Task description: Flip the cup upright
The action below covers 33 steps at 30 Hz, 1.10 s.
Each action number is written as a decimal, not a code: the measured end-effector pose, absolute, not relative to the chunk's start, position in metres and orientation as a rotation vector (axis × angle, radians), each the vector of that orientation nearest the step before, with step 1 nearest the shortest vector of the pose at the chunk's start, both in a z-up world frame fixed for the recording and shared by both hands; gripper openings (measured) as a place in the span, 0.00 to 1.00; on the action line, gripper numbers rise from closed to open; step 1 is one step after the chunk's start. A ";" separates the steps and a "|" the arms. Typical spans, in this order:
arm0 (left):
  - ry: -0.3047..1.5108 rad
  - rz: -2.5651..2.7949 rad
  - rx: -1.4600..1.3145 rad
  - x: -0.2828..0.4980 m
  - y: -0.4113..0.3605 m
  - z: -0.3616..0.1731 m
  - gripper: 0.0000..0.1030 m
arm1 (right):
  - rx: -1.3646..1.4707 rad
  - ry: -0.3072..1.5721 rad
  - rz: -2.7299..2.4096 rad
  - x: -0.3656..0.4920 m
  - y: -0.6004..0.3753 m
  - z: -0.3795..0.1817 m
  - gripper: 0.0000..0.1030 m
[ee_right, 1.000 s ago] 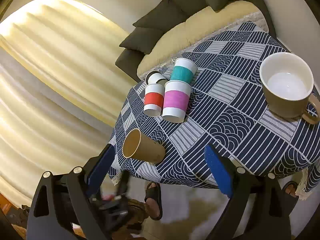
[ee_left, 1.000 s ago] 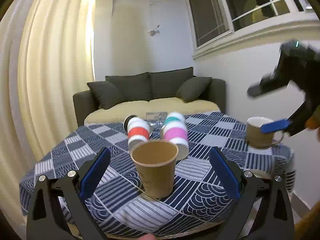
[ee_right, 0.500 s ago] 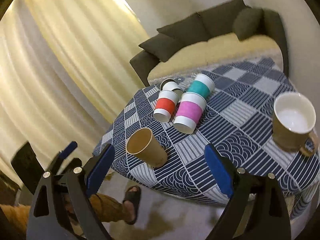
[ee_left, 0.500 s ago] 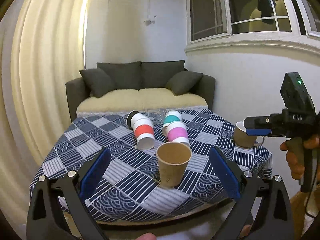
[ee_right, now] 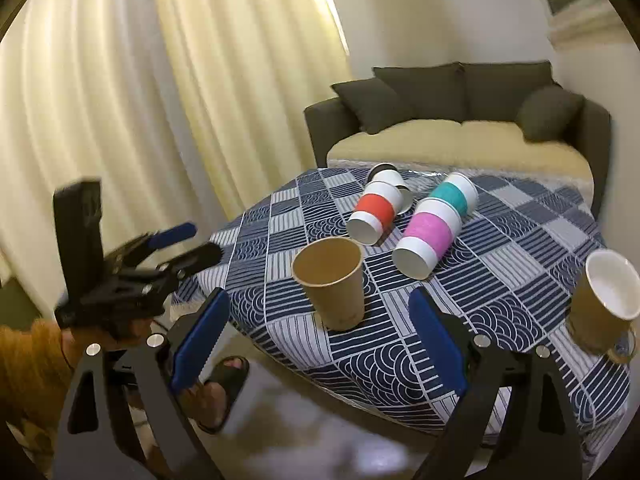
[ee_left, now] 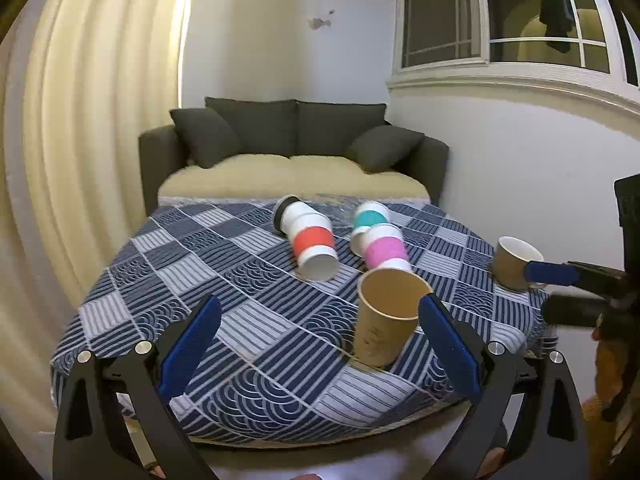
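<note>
A brown paper cup (ee_left: pixel 386 316) stands upright near the front edge of the table; it also shows in the right wrist view (ee_right: pixel 332 282). My left gripper (ee_left: pixel 320 344) is open and empty, held back off the table's front edge, with the cup just inside its right finger. My right gripper (ee_right: pixel 318 336) is open and empty, also off the table, with the cup beyond its fingertips. Each gripper shows in the other's view, the right one (ee_left: pixel 560 284) and the left one (ee_right: pixel 180 244).
Cups with red (ee_left: pixel 312 246), pink (ee_left: pixel 384 248) and teal (ee_left: pixel 370 216) bands lie on their sides mid-table. A brown mug (ee_left: pixel 514 264) stands upright at the right edge. The blue patterned tablecloth (ee_left: pixel 224 280) covers the table. A sofa (ee_left: pixel 296 160) stands behind it.
Both grippers have pulled back from the table and lowered. The brown cup stands where it was. The right gripper has levelled out from a steep downward view.
</note>
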<state>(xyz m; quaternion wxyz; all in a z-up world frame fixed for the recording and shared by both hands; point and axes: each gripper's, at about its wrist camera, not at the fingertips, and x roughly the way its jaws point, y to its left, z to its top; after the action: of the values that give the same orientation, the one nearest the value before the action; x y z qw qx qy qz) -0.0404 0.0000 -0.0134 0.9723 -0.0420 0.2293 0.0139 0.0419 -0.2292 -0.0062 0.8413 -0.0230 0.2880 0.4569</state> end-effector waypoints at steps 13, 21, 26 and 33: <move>0.501 -0.001 -0.110 -0.038 -0.002 -0.019 0.93 | -0.113 0.596 0.959 0.034 -0.226 -0.017 0.87; 0.505 -0.011 -0.093 -0.038 -0.009 -0.021 0.93 | -0.112 0.580 0.942 0.031 -0.232 -0.012 0.87; 0.502 -0.020 -0.088 -0.039 -0.012 -0.020 0.93 | -0.115 0.581 0.941 0.032 -0.233 -0.012 0.87; 0.513 -0.024 -0.078 -0.037 -0.014 -0.023 0.93 | -0.124 0.575 0.936 0.032 -0.232 -0.012 0.90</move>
<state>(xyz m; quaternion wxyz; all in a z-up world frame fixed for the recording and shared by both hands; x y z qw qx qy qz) -0.0369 -0.0137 -0.0226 0.9665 -0.0388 0.2535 -0.0121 0.0323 -0.2324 -0.0118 0.8510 -0.0590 0.2730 0.4447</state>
